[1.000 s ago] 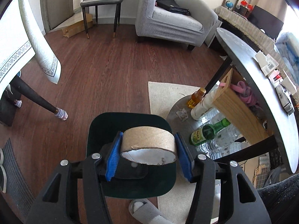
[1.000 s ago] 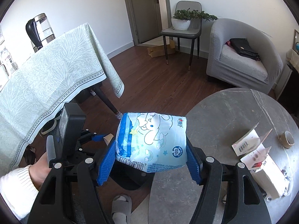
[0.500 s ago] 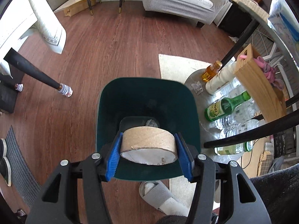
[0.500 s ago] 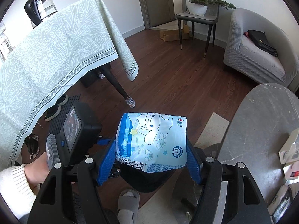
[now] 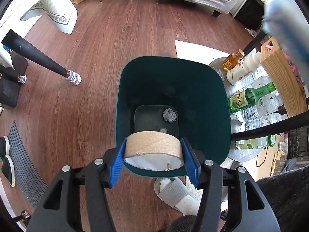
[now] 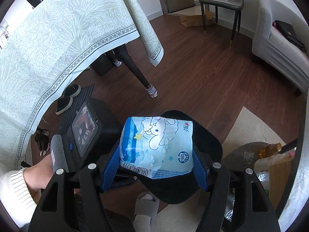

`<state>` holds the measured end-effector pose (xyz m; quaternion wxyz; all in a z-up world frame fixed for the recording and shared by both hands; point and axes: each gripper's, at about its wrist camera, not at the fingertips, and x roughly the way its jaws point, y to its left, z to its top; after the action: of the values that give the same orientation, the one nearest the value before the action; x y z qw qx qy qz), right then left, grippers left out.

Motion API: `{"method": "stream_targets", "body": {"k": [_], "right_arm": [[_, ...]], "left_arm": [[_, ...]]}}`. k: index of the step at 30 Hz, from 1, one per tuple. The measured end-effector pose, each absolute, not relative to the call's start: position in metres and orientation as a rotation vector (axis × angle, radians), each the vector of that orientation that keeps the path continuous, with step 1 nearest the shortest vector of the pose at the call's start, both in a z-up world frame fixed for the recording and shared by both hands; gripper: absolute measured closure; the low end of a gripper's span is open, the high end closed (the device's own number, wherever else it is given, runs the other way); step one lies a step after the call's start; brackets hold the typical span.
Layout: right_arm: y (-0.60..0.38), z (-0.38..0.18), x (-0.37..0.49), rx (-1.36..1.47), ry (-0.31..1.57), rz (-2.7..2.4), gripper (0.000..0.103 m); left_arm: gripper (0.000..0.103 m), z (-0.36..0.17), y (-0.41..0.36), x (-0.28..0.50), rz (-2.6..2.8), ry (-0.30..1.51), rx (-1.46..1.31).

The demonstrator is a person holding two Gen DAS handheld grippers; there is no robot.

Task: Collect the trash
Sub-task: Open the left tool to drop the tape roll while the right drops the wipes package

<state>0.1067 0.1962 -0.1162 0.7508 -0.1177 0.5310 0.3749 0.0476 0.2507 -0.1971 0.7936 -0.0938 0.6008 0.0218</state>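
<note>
One bin (image 5: 212,104), centre frame: one paper wad (image 5: 170,115) inside. Left gripper (image 5: 153,157) clamps one tape core (image 5: 152,145); right gripper (image 6: 154,169) clamps one tissue pack (image 6: 157,145).

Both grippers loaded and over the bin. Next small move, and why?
Probably open the left gripper and let the cardboard tape core drop. It sits between the blue pads over the near rim of the green bin, whose mouth is open, with only a crumpled wad at the bottom. The right gripper's tissue pack can follow.
</note>
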Motion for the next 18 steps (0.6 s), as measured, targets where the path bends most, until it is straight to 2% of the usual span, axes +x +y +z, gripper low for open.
{"method": "stream_targets", "body": {"k": [4, 6, 7, 14, 18], "right_arm": [[0.200, -0.130, 0.114, -0.242, 1.178, 0.794, 0.035], [0.199, -0.135, 0.118, -0.239, 1.179, 0.777, 0.035], [0.199, -0.137, 0.119, -0.242, 1.180, 0.769, 0.035], [0.196, -0.156, 0.126, -0.262, 1.199, 0.733, 0.035], [0.196, -0.171, 0.129, -0.283, 1.223, 0.720, 0.035]], "left_arm": [[0.042, -0.194, 0.254, 0.046, 0.041, 1.261, -0.210], [0.029, -0.193, 0.255, 0.045, 0.045, 1.253, -0.205], [0.026, -0.193, 0.256, 0.044, 0.058, 1.252, -0.197], [0.026, -0.182, 0.276, 0.039, 0.100, 1.221, -0.246], [0.030, -0.170, 0.282, 0.035, 0.113, 1.188, -0.259]]}}
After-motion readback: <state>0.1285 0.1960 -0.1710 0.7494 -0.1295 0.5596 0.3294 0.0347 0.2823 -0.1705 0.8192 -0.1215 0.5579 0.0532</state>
